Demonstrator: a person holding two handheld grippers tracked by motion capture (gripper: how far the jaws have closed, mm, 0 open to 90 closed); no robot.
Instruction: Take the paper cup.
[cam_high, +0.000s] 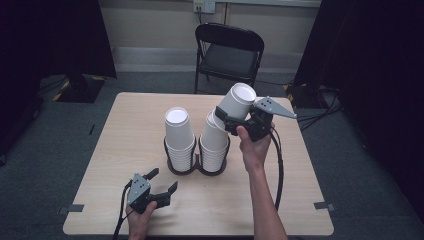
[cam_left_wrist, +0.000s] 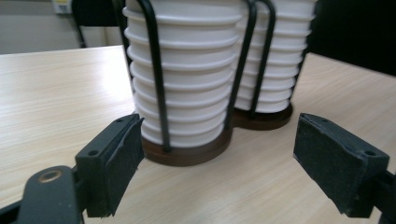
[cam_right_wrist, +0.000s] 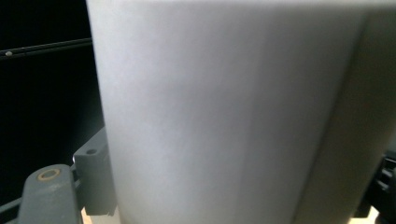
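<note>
A black wire holder with a brown base stands mid-table and carries two stacks of white paper cups, the left stack and the right stack. My right gripper is shut on one white cup, held tilted just above the right stack; whether it touches the stack I cannot tell. That cup sits between the jaws in the right gripper view. My left gripper rests low near the table's front left, open and empty, facing the left stack and right stack.
The wooden table has free surface on every side of the holder. Behind its far edge stands a black folding chair. Dark curtains hang at both sides, and cables lie on the floor at the right.
</note>
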